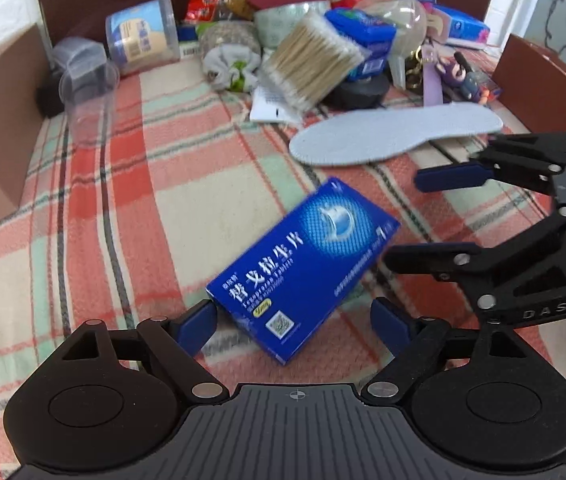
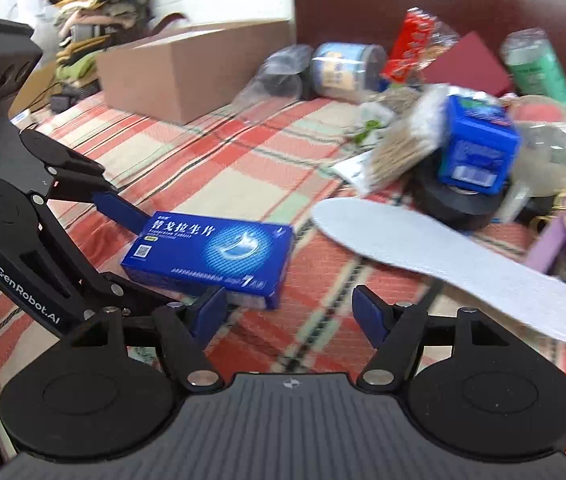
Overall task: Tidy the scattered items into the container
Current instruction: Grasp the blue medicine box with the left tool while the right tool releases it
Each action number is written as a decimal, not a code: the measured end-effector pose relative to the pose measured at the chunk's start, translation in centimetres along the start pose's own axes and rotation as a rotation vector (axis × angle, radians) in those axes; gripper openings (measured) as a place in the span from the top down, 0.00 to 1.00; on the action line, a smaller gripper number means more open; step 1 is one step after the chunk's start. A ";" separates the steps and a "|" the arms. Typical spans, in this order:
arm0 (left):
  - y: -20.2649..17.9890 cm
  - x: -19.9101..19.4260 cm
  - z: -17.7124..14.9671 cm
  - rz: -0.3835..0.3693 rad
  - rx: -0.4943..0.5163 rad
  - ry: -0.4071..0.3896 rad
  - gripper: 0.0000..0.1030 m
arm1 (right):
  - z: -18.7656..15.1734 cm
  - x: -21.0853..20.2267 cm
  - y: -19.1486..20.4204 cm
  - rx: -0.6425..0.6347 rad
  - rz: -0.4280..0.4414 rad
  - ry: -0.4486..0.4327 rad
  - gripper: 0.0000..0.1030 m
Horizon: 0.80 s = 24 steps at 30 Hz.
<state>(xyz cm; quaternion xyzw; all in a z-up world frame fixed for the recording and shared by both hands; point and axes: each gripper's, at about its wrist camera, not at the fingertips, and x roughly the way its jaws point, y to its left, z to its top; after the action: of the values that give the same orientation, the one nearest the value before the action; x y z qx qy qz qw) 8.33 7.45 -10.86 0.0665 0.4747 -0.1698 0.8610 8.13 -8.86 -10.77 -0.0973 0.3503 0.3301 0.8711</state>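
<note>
Blue medicine box (image 1: 303, 268) flat on the plaid blanket (image 1: 95, 208), near its front edge, well short of the cardboard container (image 2: 187, 76) at the left edge. Light, stiff card, slick faces, crushable if squeezed hard; best taken across the short sides. Left gripper (image 1: 293, 320) jaws wide, straddling one end, nothing held. Right gripper (image 2: 289, 312) likewise wide and empty, just beside.

one blue medicine box (image 1: 303, 268), one insole (image 1: 395, 132), one cardboard box (image 2: 191, 76)
</note>
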 end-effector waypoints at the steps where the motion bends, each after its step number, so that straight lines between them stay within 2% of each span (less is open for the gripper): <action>1: 0.0 -0.1 0.3 0.009 0.004 -0.006 0.12 | 0.0 -0.6 -0.4 0.019 0.009 -0.012 0.28; 7: -0.9 -0.9 1.0 0.059 0.106 -0.031 0.11 | -1.3 -4.8 -3.2 0.169 0.051 -0.097 0.26; 13: -2.1 0.8 2.4 0.036 0.171 -0.034 0.09 | -3.5 -6.4 -7.4 0.338 -0.098 -0.081 0.23; 16: -2.2 2.3 2.4 0.029 0.148 -0.002 0.11 | -4.7 -5.7 -10.1 0.553 -0.114 -0.077 0.23; 19: -1.8 2.6 2.0 0.012 0.099 0.009 0.18 | -5.0 -4.6 -11.0 0.656 -0.079 -0.098 0.21; 24: -1.4 2.1 1.4 0.011 0.078 -0.014 0.36 | -3.9 -2.9 -11.0 0.660 -0.074 -0.121 0.23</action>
<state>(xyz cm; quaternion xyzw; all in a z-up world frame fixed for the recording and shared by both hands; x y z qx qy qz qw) 9.92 5.29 -11.78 0.1016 0.4613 -0.1840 0.8620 11.58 -20.28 -12.36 0.1970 0.3822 0.1723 0.8862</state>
